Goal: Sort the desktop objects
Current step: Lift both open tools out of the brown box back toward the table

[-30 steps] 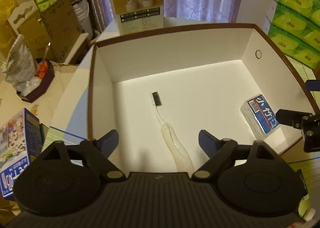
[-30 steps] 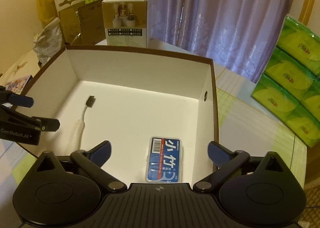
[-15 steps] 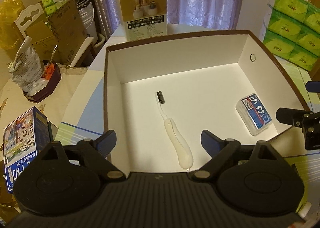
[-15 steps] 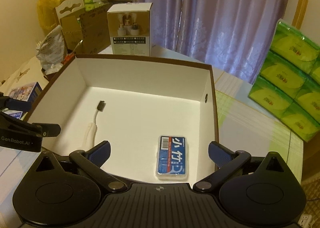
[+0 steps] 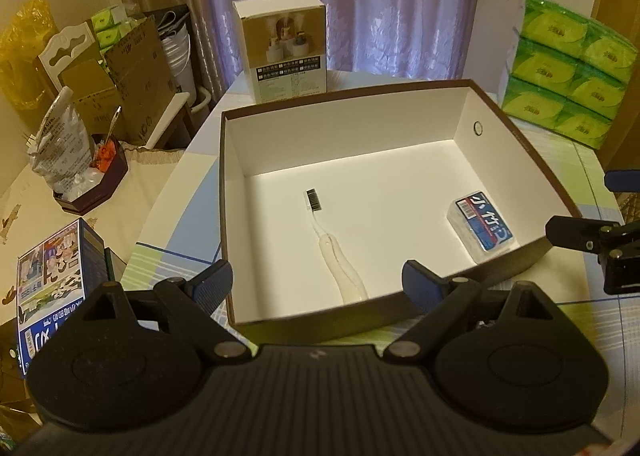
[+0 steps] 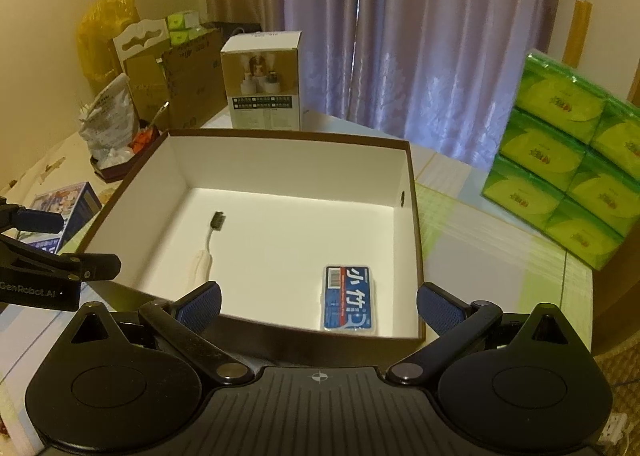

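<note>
A brown box with a white inside (image 5: 528, 152) (image 6: 408, 160) stands on the round table. In it lie a white toothbrush with dark bristles (image 5: 336, 252) (image 6: 206, 248) and a blue-labelled clear case (image 5: 482, 226) (image 6: 350, 298). My left gripper (image 5: 318, 282) hangs open over the box's near wall, holding nothing. My right gripper (image 6: 318, 304) is open too, just short of the near wall, with the case between and beyond its fingers. Each gripper shows at the edge of the other's view.
A tall product carton (image 5: 286, 52) (image 6: 264, 82) stands behind the box. Green tissue packs (image 5: 568, 68) (image 6: 560, 172) are stacked at the right. A blue printed box (image 5: 52, 280), a dark tray with a bag (image 5: 86, 172) and cardboard boxes (image 5: 128, 72) lie to the left.
Both grippers have pulled back and up from the box, so its near wall now shows in front of the fingers. Toothbrush and case lie where they were.
</note>
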Tool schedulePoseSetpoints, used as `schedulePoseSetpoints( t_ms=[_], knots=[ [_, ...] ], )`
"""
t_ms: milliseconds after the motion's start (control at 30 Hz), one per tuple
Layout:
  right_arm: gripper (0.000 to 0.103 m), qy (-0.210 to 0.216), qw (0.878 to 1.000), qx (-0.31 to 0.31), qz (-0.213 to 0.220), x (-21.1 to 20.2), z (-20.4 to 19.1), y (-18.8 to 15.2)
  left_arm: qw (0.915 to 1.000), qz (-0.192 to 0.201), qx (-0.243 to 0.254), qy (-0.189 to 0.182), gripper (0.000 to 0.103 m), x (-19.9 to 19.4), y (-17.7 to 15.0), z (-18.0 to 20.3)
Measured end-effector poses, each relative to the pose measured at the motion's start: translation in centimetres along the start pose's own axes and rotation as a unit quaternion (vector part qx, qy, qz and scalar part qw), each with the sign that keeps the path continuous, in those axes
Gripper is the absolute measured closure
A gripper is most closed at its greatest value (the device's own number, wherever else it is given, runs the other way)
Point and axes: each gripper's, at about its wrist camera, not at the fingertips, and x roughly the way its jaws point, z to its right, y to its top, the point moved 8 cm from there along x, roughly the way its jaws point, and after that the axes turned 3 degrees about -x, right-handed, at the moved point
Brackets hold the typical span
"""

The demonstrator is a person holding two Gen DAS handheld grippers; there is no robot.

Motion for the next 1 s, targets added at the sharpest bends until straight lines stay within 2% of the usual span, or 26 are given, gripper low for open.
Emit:
schedulePoseSetpoints(
  t_ms=[433, 833, 1000],
  knots=[
    [0.002, 0.004, 1.000, 0.003, 0.017, -4.7, -1.6, -3.1, 0.9998, 0.015, -0.010, -0.002, 0.013, -4.5, -3.2, -0.1],
    [0.002, 0.009, 1.000, 0.009, 0.013, -7.7, -3.5, -8.2, 0.9998, -0.010, -0.013, -0.012, 0.013, -6.8, -9.1, 0.2],
    [0.002, 0.015, 1.000, 0.026, -0.001, -7.9, -3.9, -10.6, 0.9994, -0.026, -0.014, -0.019, 0.013, -6.9, -11.5, 0.5]
  ],
)
